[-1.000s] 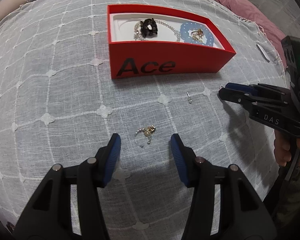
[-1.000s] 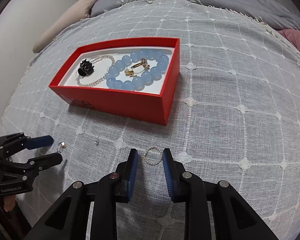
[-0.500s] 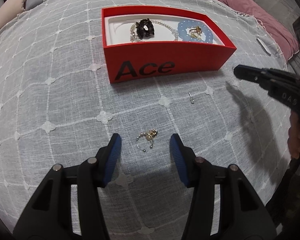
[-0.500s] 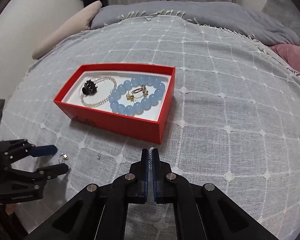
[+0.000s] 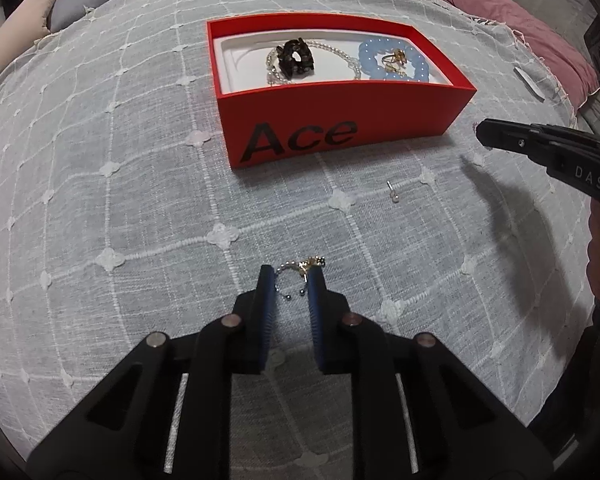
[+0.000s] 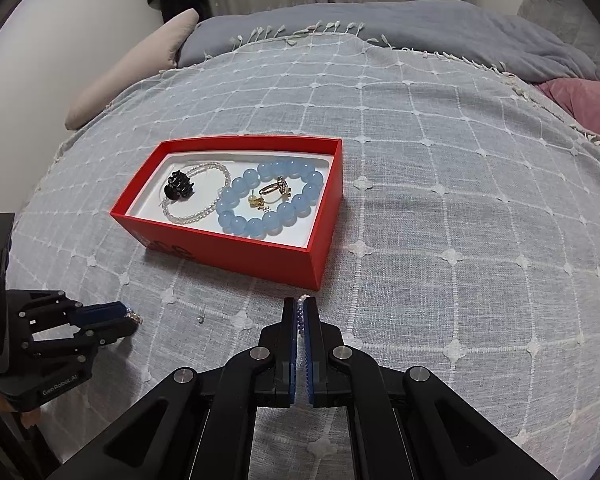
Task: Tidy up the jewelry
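A red box marked "Ace" (image 5: 340, 114) (image 6: 236, 250) lies on the bed cover. It holds a black hair claw (image 6: 178, 186), a clear bead strand (image 6: 198, 212), a blue bead bracelet (image 6: 270, 200) and gold pieces (image 6: 276, 190). My left gripper (image 5: 292, 286) is closed around a small pearl and gold ear cuff (image 5: 302, 267) on the cover; it also shows in the right wrist view (image 6: 126, 316). My right gripper (image 6: 301, 308) is shut on a small bead ring (image 6: 301, 308), held above the cover in front of the box. A small stud (image 5: 393, 193) (image 6: 199, 319) lies loose.
The grey checked cover (image 6: 460, 200) spans the bed. A pink cushion (image 5: 496, 8) lies at the far right, a beige pillow (image 6: 132, 76) and grey blanket (image 6: 420, 24) behind. A white slip (image 5: 530, 82) lies near the right edge.
My left gripper has closed from wide open onto the ear cuff. My right gripper closed on the bead ring and lifted it off the cover toward the box.
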Demonstrator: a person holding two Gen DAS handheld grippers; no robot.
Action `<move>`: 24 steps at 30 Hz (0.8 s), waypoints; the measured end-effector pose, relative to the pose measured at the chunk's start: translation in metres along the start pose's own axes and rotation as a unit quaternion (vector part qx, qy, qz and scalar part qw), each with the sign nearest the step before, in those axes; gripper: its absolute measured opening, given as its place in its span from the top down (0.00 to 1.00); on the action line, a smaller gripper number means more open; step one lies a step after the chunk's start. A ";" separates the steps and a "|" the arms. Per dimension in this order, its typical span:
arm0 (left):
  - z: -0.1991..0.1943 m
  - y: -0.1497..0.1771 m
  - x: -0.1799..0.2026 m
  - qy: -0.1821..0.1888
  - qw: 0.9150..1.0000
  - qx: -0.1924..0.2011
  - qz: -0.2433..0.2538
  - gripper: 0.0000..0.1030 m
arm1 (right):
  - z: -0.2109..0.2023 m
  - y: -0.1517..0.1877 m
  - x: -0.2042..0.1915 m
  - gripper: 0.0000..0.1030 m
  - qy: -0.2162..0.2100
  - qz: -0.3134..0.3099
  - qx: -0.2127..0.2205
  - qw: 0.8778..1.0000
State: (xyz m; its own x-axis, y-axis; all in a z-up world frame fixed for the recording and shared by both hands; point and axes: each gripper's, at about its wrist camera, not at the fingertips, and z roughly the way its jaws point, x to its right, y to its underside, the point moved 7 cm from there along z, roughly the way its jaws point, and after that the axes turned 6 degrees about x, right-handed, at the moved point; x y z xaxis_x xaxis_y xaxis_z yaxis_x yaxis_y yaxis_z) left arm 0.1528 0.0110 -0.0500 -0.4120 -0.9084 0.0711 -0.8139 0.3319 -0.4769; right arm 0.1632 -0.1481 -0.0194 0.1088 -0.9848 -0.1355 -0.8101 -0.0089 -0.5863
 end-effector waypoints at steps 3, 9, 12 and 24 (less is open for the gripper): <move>-0.001 0.001 -0.002 0.003 1.000 0.000 -0.004 0.82 | -0.001 0.000 0.000 0.97 -0.001 0.001 0.001 1.000; -0.019 -0.002 -0.012 0.025 0.999 0.017 -0.027 0.82 | -0.004 -0.003 0.000 0.97 -0.007 0.005 0.006 1.000; -0.025 -0.004 -0.015 0.033 0.998 0.026 -0.037 0.82 | -0.006 -0.004 0.001 0.97 -0.010 0.008 0.008 1.000; -0.043 -0.020 -0.019 0.052 0.994 0.061 -0.072 0.82 | -0.020 -0.019 0.002 0.97 -0.044 0.030 0.029 0.998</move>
State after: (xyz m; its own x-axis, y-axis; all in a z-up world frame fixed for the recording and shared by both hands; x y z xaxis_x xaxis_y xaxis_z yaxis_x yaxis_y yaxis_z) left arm 0.1591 0.0328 -0.0046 -0.3397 -0.9109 0.2341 -0.8142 0.1602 -0.5581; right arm 0.1674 -0.1536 0.0080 0.1136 -0.9640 -0.2404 -0.7826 0.0623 -0.6194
